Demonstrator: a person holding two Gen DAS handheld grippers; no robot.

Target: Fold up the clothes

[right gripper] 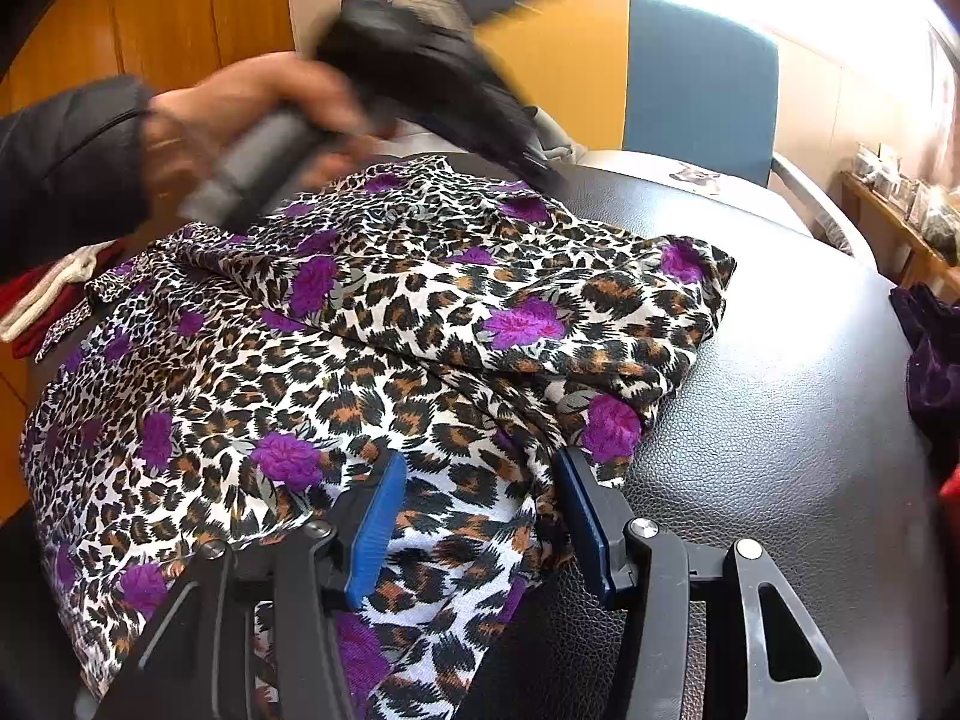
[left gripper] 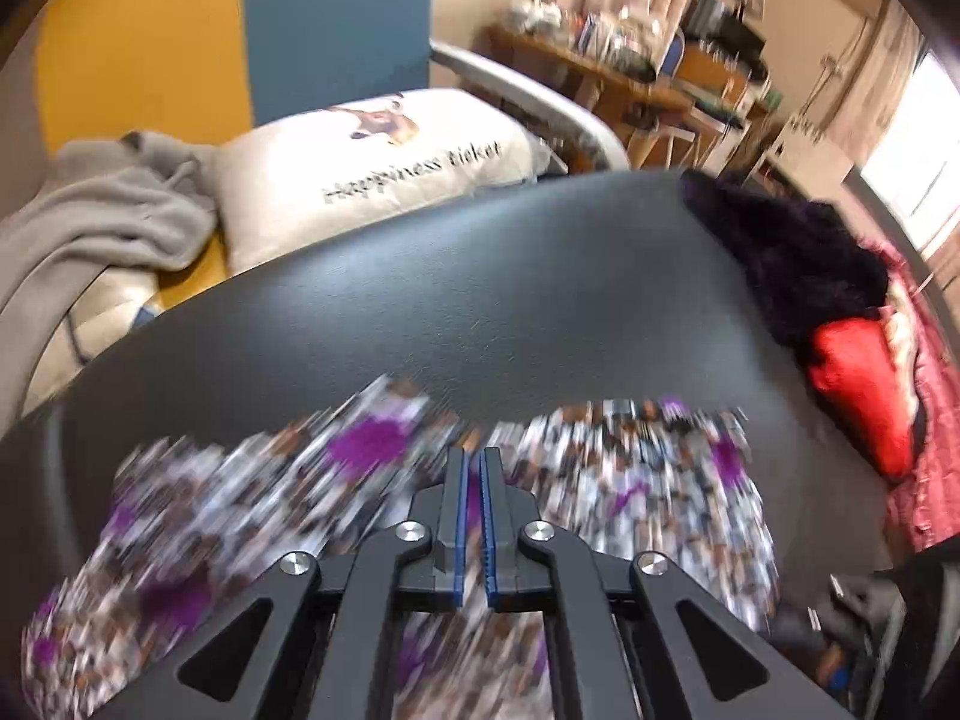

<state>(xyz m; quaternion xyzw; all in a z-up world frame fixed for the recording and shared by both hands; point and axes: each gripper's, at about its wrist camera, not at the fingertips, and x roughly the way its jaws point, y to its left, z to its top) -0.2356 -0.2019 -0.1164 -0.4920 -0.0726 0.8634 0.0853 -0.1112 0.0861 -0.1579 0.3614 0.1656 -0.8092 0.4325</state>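
Leopard-print garment (right gripper: 384, 360) with purple flowers lies spread on the black bench (right gripper: 780, 420), partly folded: 1 flap already doubled over the far half, its fold line running diagonally from near-left to far-right as the right wrist camera sees it. Long axis of the cloth runs roughly the same diagonal, from the near-left drape off the bench edge up toward the far-right corner.

Right hand-held gripper (right gripper: 480, 516) sits at the near edge of the garment, pointing down onto it. Jaws spread about halfway, blue pads (right gripper: 375, 522) on either side of a strip of cloth; the fabric is between them but they don't look pressed onto it, so not a grip yet. The bulk of the garment lies straight ahead and to the left of this gripper; bare bench to its right.

Left hand-held gripper (left gripper: 474, 456) has its jaws pressed nearly together, only a thin slit between the pads. Heavy motion blur in its own view; cloth lies directly under and ahead of the fingers, a sliver of purple shows in the slit, but can't tell if fabric is actually pinched. From the right wrist view the left hand (right gripper: 240, 114) is over the far-left side of the garment, tilted down toward the far edge, dark sleeve (right gripper: 66, 156) behind it.

Judgement: right is nearer the near hem, left nearer the far edge. Next fold likely turns on bringing 1 edge across that diagonal.
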